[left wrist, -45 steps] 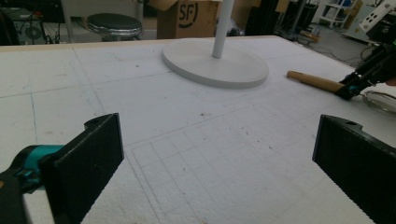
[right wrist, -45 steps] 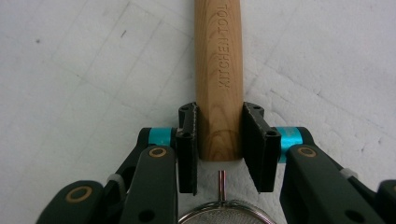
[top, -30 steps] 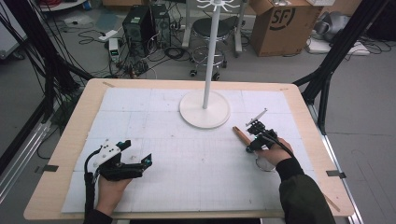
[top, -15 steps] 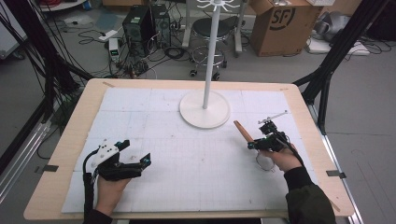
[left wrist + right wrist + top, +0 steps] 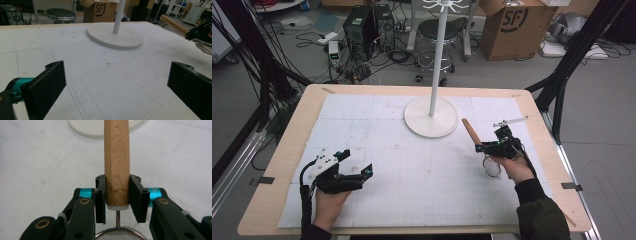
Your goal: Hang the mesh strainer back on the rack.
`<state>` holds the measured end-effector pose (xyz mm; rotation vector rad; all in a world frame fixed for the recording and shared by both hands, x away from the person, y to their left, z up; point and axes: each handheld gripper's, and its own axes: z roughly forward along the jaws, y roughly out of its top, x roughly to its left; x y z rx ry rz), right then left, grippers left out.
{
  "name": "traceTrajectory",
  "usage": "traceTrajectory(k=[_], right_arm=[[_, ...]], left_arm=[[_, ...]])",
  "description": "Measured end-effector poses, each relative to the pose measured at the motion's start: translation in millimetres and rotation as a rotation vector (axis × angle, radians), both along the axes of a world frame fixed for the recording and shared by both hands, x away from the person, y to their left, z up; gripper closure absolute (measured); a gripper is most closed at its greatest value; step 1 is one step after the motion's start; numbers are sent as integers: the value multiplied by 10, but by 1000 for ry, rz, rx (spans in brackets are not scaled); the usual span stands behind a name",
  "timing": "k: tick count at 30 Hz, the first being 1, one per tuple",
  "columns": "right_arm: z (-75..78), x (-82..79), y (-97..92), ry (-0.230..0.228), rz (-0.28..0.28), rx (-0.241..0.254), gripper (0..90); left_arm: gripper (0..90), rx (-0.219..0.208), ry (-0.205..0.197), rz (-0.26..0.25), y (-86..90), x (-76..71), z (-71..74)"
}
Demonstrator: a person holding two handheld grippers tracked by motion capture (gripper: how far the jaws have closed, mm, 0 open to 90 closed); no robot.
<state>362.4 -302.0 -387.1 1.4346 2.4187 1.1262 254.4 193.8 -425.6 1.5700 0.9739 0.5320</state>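
Note:
A small mesh strainer (image 5: 492,168) with a wooden handle (image 5: 470,131) is held at the right of the white mat. My right gripper (image 5: 484,147) is shut on that handle (image 5: 117,157), which reads "KITCHEN TOOL", close to the wire neck, and the mesh bowl (image 5: 120,236) sits just below the jaws. The handle's free end points toward the white stand's round base (image 5: 431,117). My left gripper (image 5: 357,161) rests at the mat's front left, open with nothing between its black pads (image 5: 47,85). The left gripper view shows the stand base (image 5: 115,37) ahead and the wooden handle (image 5: 173,23) at the far right.
The stand's thin pole (image 5: 438,55) rises from the base at the back middle of the table (image 5: 287,150). A white foam mat (image 5: 412,175) covers most of the top. Beyond the table stand a stool (image 5: 437,37), a cardboard box (image 5: 512,22) and cables on the floor.
My right hand has shifted a little to the right with the strainer, and the handle's free end has swung up and away toward the stand. The left gripper has stayed put.

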Motion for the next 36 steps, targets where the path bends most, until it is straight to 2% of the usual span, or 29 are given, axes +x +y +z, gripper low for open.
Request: traceTrajectory(k=[4, 9, 14, 17, 22, 24, 28, 33, 36], right_arm=[[75, -5, -29, -38, -7, 101, 692], [155, 14, -9, -92, -22, 174, 691], [211, 55, 44, -130, -33, 199, 691], [241, 76, 63, -143, -40, 246, 691], [308, 105, 105, -173, -51, 295, 691], [337, 117, 116, -170, -52, 323, 691], [409, 136, 157, -202, -46, 351, 691], [475, 146, 200, -253, -55, 359, 691], [504, 156, 211, -265, -60, 393, 691]], left_arm=[[25, -1, 0, 1, 1, -3, 2], [26, -1, -1, 1, 2, -3, 3], [26, -3, -1, 3, 9, -1, 3], [26, -1, -1, 3, 12, -4, 5], [25, 0, -4, 3, 10, -7, 7], [25, -2, -2, 2, 14, -7, 7], [26, -8, -4, 5, 24, -8, 13], [26, -7, -5, 6, 28, -7, 13], [26, -6, -3, 9, 25, -7, 14]])
